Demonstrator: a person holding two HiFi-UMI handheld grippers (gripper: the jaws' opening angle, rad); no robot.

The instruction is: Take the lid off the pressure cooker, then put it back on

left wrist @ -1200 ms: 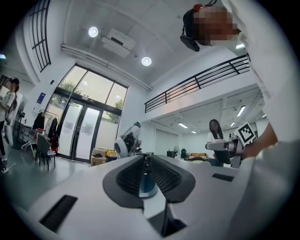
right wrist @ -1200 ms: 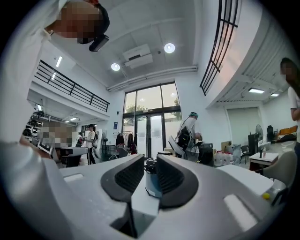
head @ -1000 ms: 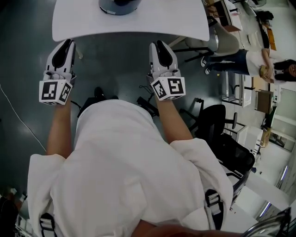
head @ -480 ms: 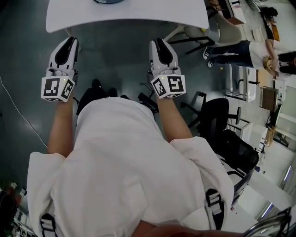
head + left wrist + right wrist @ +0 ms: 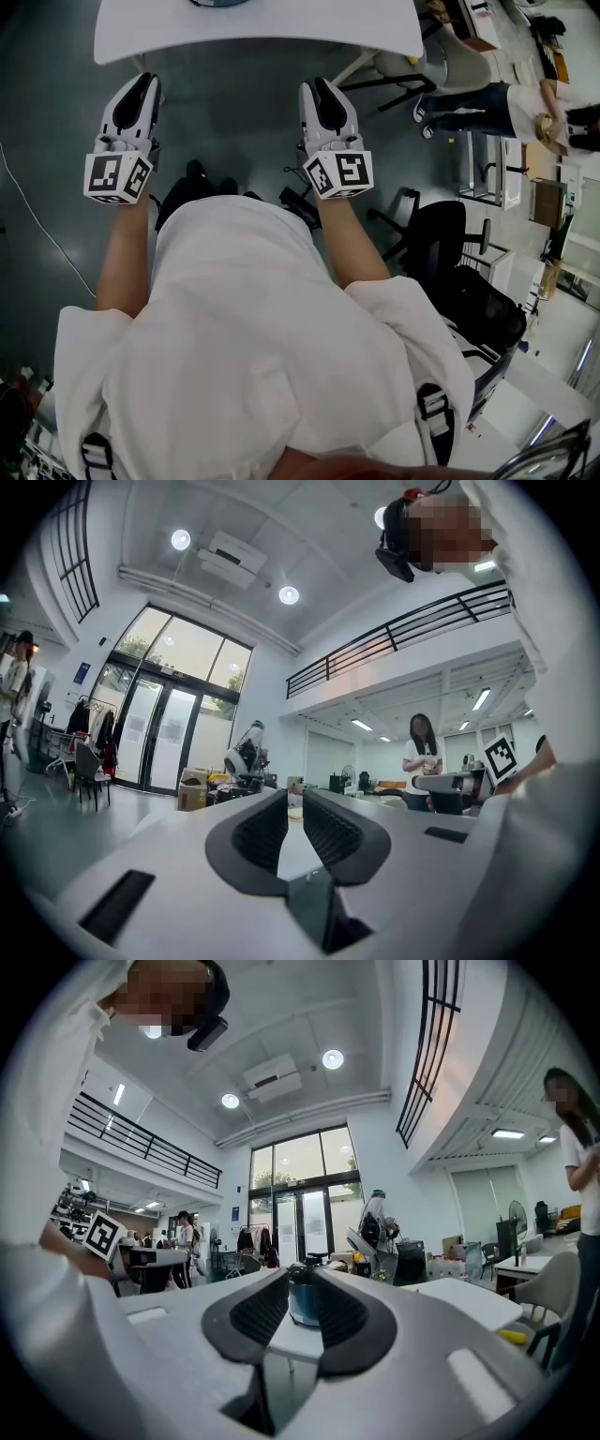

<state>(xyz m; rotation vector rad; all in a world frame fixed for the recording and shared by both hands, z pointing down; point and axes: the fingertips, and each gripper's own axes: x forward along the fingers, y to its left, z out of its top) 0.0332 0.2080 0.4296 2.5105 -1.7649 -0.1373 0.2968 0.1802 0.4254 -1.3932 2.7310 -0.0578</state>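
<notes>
Head view's pretty dim, dark floor (image 5: 234, 122) soaking up light, white table (image 5: 262, 28) at 12 o'clock nearly blown out; both gripper views bright fisheye with black corners; in the left one, ceiling lights (image 5: 181, 539) glare around 11, daylit windows (image 5: 169, 714) at 9.

Showing white table (image 5: 262, 37), dk grey floor (image 5: 234, 122), white shirt (image 5: 244, 328). Carrying blk/white sq markers (image 5: 117, 178) on white left gripper (image 5: 142, 82), right gripper (image 5: 319, 86); blk pads (image 5: 262, 832). Glimpsing blue-grey pressure cooker (image 5: 302, 1305).
</notes>
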